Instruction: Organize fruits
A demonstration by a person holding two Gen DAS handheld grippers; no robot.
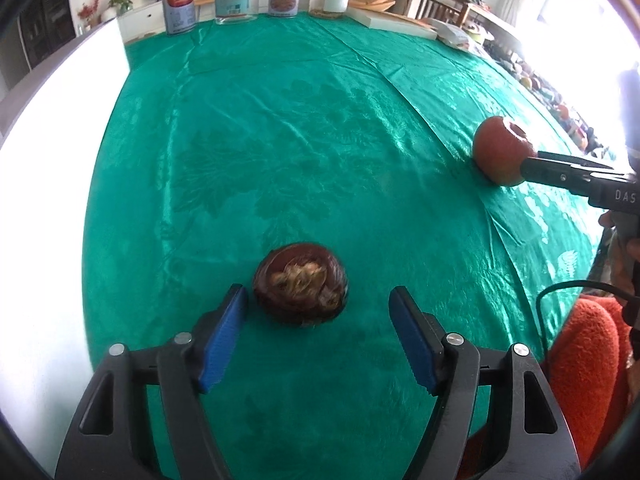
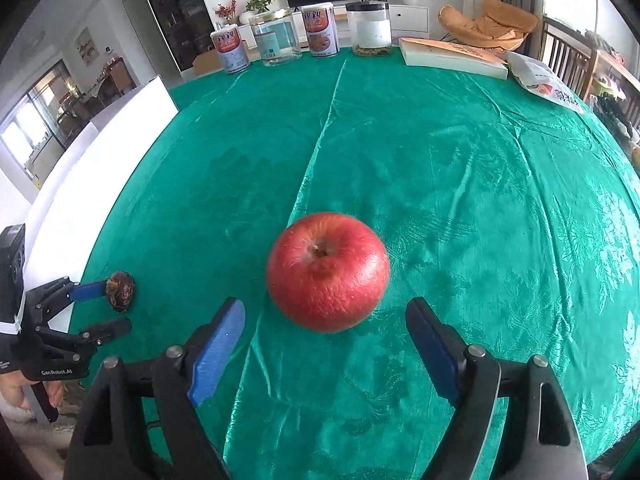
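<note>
Both pairs of jaws stand apart, gripping nothing. Left gripper [image 1: 318, 320] faces a dark brown fruit [image 1: 301, 283] at twelve o'clock; right gripper [image 2: 326, 334] likewise a red apple [image 2: 328, 272]. Green glossy tablecloth [image 2: 460, 168]; cans and jars [image 2: 320, 30] line the far edge.

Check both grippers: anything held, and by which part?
Nothing held. Left gripper is open around the dark fruit; right gripper is open before the apple. Both rest on the tablecloth.
</note>
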